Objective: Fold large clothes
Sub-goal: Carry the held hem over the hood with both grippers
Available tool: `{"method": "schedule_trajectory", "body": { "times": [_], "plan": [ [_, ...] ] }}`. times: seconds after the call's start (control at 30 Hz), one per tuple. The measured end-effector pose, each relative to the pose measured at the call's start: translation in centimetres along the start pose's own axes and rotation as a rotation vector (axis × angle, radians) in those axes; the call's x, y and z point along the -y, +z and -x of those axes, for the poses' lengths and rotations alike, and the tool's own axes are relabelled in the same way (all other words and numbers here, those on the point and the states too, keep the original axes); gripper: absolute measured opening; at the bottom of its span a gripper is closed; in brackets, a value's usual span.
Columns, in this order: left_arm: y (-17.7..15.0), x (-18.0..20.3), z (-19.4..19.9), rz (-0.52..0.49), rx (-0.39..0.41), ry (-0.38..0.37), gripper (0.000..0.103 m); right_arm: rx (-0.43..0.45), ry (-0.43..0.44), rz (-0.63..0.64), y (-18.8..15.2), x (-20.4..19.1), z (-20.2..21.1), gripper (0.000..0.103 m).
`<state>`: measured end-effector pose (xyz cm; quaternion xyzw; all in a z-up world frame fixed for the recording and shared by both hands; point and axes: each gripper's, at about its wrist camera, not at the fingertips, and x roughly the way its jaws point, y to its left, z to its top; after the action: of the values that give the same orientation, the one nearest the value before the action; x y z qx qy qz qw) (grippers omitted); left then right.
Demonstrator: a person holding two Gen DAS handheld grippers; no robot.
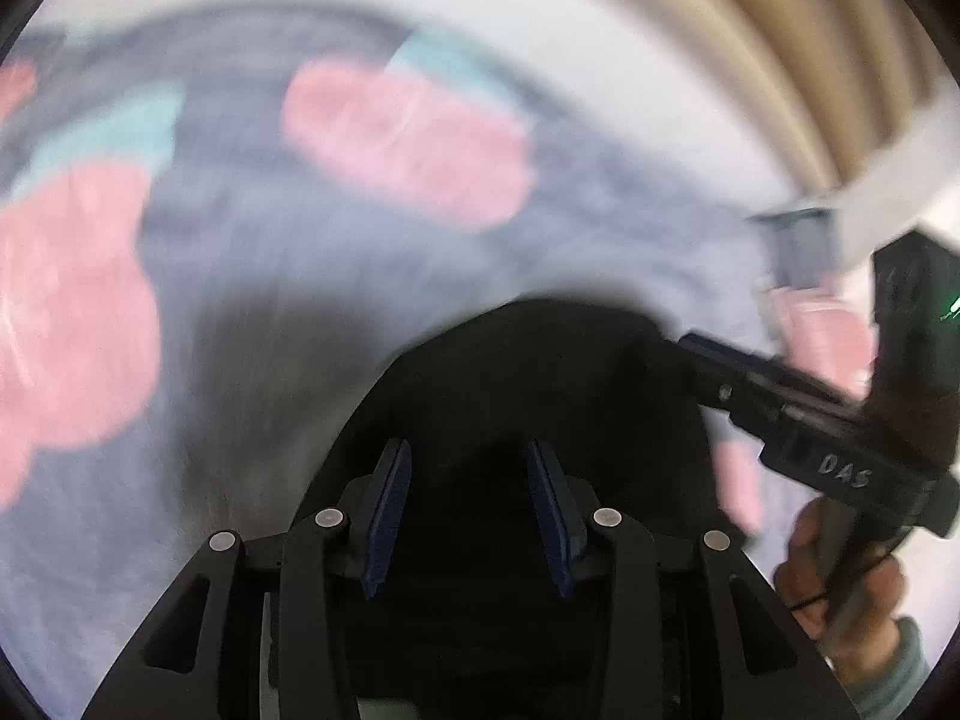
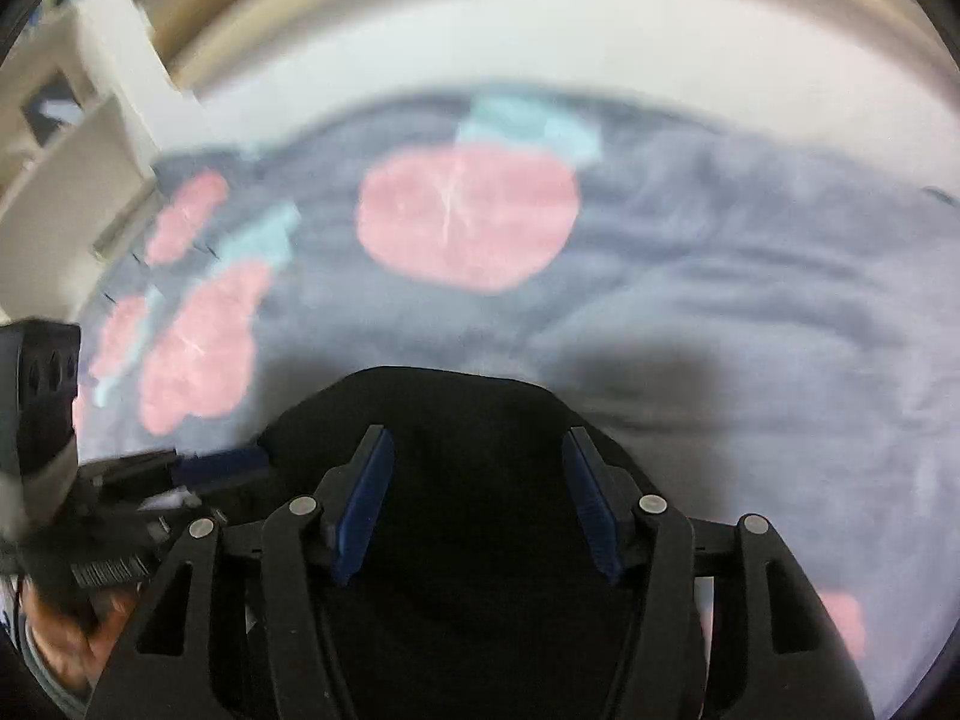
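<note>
surface: white bed or tabletop (image 2: 540,60) under everything, bare strip along the far side
backdrop: beige curtain-like folds (image 1: 780,30) beyond the far edge (blurred, material unclear)
furniture: pale cream unit (image 2: 66,192) at upper left in the right wrist view, boxy, with an open cubby
blur: heavy in both views

A large grey-lavender soft garment (image 2: 750,276) carries big pink rounded blotches (image 2: 468,216) topped with pale teal patches (image 2: 528,123), rather like fruit with leaves. It lies on a plain white surface (image 2: 540,48). Beyond that runs a beige ribbed edge (image 1: 774,18). Both black grippers have dark blue pads (image 1: 387,516).
</note>
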<state>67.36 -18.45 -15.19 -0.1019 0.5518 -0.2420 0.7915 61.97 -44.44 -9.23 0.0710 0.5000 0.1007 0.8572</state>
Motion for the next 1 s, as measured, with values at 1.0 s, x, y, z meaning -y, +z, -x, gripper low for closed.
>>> {"method": "schedule_trajectory", "body": {
  "times": [1.0],
  "plan": [
    [-5.9,0.9,4.5,-0.258,-0.062,0.014,0.041,-0.143,0.056,-0.035,-12.3,6.8,6.1,0.066]
  ]
}}
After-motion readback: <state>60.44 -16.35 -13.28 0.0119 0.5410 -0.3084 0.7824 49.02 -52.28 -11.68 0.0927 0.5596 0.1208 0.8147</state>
